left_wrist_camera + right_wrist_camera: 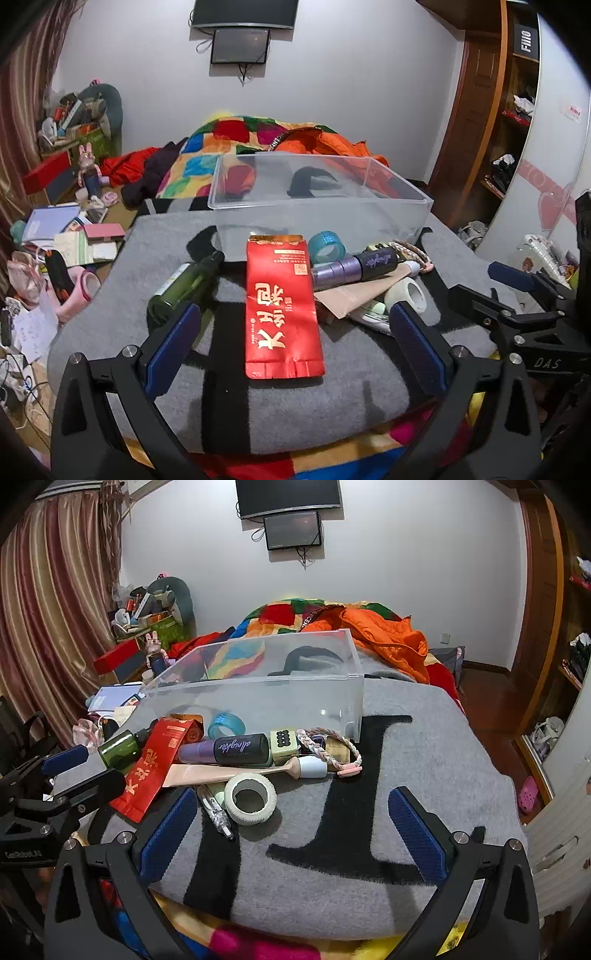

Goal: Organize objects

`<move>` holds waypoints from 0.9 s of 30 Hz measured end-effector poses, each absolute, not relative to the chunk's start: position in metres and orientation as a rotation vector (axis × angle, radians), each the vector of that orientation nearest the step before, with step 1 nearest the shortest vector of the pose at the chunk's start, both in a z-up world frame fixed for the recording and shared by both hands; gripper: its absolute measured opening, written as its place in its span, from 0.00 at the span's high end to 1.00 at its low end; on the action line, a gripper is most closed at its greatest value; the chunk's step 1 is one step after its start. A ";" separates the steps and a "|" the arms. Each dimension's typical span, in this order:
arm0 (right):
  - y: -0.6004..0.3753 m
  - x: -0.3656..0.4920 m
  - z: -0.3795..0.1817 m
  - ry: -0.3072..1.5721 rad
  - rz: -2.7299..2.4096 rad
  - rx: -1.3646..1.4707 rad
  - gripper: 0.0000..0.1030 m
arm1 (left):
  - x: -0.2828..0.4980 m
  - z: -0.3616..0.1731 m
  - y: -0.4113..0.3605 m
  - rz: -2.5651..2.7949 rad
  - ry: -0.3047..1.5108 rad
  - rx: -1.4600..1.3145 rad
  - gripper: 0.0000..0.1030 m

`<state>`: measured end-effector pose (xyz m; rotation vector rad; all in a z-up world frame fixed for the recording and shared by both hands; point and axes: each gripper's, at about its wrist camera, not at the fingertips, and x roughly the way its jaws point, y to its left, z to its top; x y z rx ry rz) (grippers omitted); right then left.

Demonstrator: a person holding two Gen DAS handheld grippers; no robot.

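Observation:
A clear plastic bin (402,218) (347,701) stands on a grey blanket (295,413) (424,768), with nothing inside it. In front of it lie a red pouch (282,306) (147,775), a green bottle (184,284) (120,753), a purple-and-black bottle (354,267) (229,751), a teal tape ring (327,248) (226,723), a white tape roll (408,293) (251,797), a beige tube (236,771) and a braided cord (332,746). My left gripper (293,325) is open, its fingers either side of the red pouch. My right gripper (293,812) is open over bare blanket, right of the white roll.
The blanket covers a bed with a colourful quilt (229,140) and an orange jacket (384,635) behind the bin. Cluttered papers and boxes (70,236) fill the floor at left. A wardrobe (517,110) and wooden door stand at right.

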<state>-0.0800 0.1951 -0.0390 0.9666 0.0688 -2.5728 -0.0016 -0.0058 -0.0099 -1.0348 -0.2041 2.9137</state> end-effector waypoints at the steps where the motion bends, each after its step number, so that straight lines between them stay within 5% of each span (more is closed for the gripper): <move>1: 0.195 -0.080 -0.039 0.070 -2.571 0.966 0.00 | -0.001 -0.010 -0.006 2.909 -0.207 -1.034 0.00; 27: 0.192 -0.080 -0.042 0.056 -2.556 0.985 0.00 | 0.001 -0.011 -0.003 2.921 -0.182 -1.039 0.00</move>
